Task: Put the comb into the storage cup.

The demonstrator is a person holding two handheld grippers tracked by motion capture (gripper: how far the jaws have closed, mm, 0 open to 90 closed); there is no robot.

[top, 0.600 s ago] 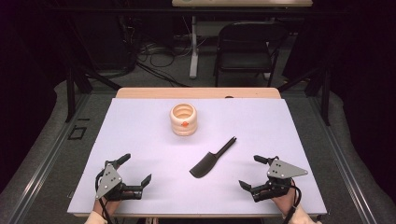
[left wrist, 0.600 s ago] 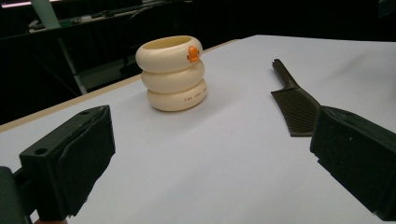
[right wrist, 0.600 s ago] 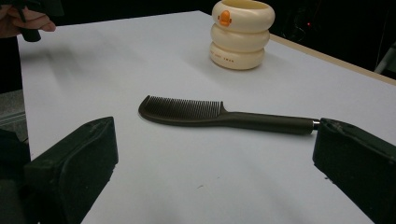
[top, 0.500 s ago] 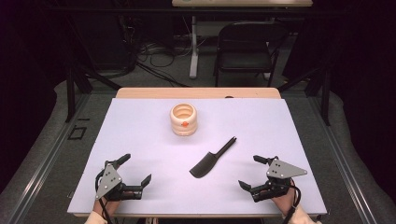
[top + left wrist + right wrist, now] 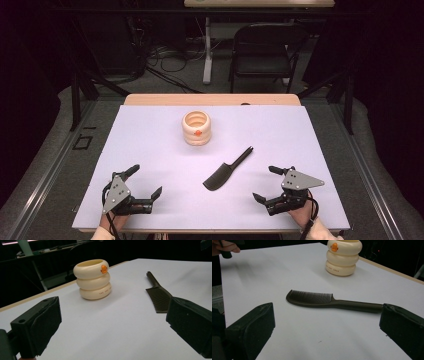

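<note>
In the high view, a black comb [image 5: 226, 171] is seen lying flat on the white table [image 5: 150, 140] at the centre of the frame, its handle pointing to the upper right, and a cream holder [image 5: 196, 128] of stacked rings stands upright above and to the left of it, well apart. The left gripper [image 5: 146, 182] is held at the lower left and the right gripper [image 5: 263, 183] at the lower right, each with its jaws spread wide and nothing between them; the right one lies nearer the comb. In the left gripper view, the holder [image 5: 92, 279] is found at the upper centre, with an orange mark near its rim, and the comb [image 5: 158, 295] at the right edge, partly hidden behind the right-hand jaw. In the right gripper view, the comb [image 5: 332, 301] is stretched across the middle, teeth upward in the frame, its handle end reaching the right-hand jaw's edge, and the holder [image 5: 342, 256] stands at the top. Because the comb is thin and lies flat, it may be pushed along the smooth table rather than gripped if the jaws are brought down too shallowly. The light holder could be tipped if the comb is dropped in at a slant.
</note>
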